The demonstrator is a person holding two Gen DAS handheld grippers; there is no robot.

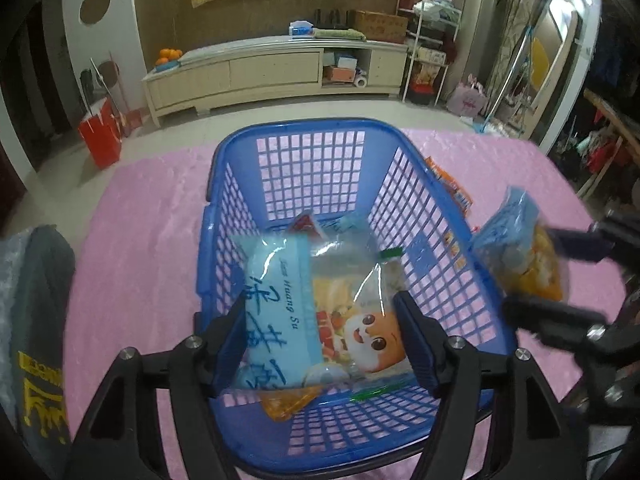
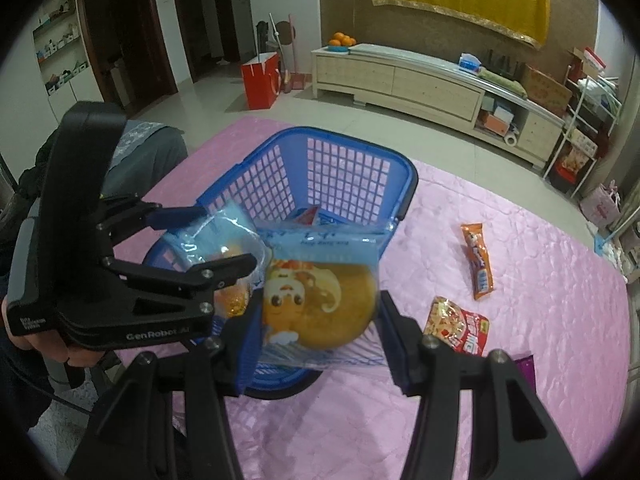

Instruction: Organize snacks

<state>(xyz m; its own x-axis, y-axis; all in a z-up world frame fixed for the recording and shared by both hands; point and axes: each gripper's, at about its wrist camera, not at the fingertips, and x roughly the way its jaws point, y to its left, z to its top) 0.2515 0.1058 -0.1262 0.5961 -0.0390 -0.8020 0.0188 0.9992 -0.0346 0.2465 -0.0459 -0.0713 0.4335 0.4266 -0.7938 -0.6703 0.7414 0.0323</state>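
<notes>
A blue mesh basket stands on a pink tablecloth. My left gripper reaches down into it. Between its pads lies a clear snack pack with a light-blue label and a cartoon face. The pack rests flat on other packs in the basket, its edges right at the pads, with no clear squeeze. My right gripper hovers by the basket's near right side. It is shut on a second cartoon pack holding a round golden cake.
Loose snacks lie on the cloth right of the basket: an orange bar, a red-and-white pack, a purple wrapper. A dark garment hangs over a chair at the table's left edge. A person's hand grips the left tool.
</notes>
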